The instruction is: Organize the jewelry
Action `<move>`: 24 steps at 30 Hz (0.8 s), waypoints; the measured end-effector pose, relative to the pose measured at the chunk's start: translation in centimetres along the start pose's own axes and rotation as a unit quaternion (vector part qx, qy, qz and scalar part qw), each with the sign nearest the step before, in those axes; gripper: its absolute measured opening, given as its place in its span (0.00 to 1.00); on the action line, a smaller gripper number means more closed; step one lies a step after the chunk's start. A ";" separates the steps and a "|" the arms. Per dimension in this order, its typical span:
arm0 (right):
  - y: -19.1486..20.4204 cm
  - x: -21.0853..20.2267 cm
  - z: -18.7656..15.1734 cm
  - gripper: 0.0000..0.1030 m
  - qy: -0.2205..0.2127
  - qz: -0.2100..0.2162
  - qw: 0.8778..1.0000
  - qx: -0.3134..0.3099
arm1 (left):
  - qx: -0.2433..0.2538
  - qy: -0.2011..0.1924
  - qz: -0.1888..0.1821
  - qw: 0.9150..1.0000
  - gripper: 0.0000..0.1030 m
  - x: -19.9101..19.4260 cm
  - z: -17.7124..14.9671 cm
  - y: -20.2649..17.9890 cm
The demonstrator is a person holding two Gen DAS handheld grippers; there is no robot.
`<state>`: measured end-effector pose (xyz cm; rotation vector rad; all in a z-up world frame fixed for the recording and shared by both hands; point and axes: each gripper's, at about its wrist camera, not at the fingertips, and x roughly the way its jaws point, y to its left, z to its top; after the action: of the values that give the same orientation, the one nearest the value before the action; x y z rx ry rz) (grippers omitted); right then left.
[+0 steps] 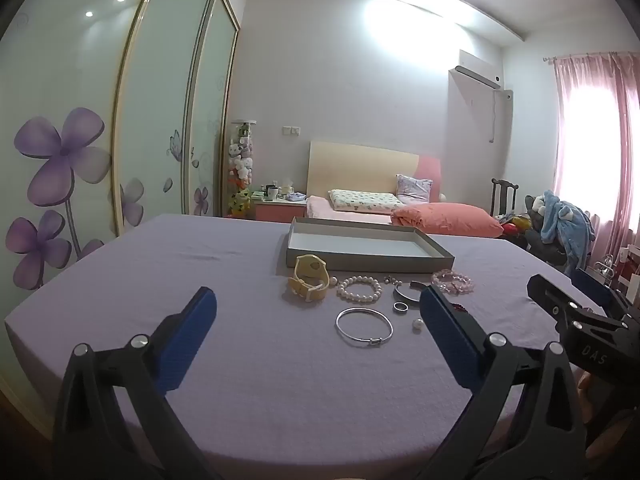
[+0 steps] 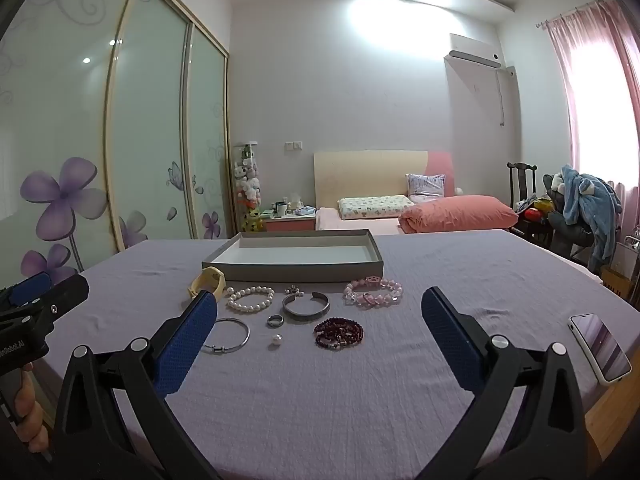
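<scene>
A shallow grey box stands empty at the back of a lavender-covered table. In front of it lie a yellow watch, a pearl bracelet, a pink bead bracelet, a silver cuff, a thin silver bangle, a ring, a loose pearl and dark red beads. My left gripper and right gripper are both open and empty, hovering short of the jewelry.
A phone lies near the table's right edge. Behind the table are a bed, a nightstand and sliding wardrobe doors on the left. A chair with clothes stands at the right.
</scene>
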<state>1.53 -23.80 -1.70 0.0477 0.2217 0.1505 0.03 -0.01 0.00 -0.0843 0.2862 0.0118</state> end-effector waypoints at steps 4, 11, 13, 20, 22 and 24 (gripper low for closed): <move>0.0 0.0 0.0 0.98 0.000 0.000 1.000 0.002 | -0.001 -0.002 0.000 1.000 0.96 -0.1 0.0 0.0; -0.1 0.0 0.0 0.98 0.002 0.000 1.000 0.003 | -0.005 -0.002 0.001 1.000 0.96 -0.1 0.0 0.1; -0.1 0.0 0.0 0.98 0.002 0.000 1.000 0.002 | -0.004 -0.002 0.001 1.000 0.96 -0.2 0.0 -0.1; -0.1 0.1 -0.1 0.98 0.004 0.000 1.000 0.003 | -0.007 -0.001 0.001 1.000 0.96 0.1 0.2 0.1; 0.0 0.0 -0.1 0.98 0.003 0.000 1.000 0.003 | -0.007 -0.002 0.001 1.000 0.96 0.1 0.2 0.2; -0.1 0.0 -0.1 0.98 0.004 0.000 1.000 0.003 | -0.007 -0.002 0.000 1.000 0.96 0.1 0.2 0.1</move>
<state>1.56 -23.85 -1.76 0.0529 0.2292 0.1508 0.17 0.13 0.14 -0.0982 0.2822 0.0148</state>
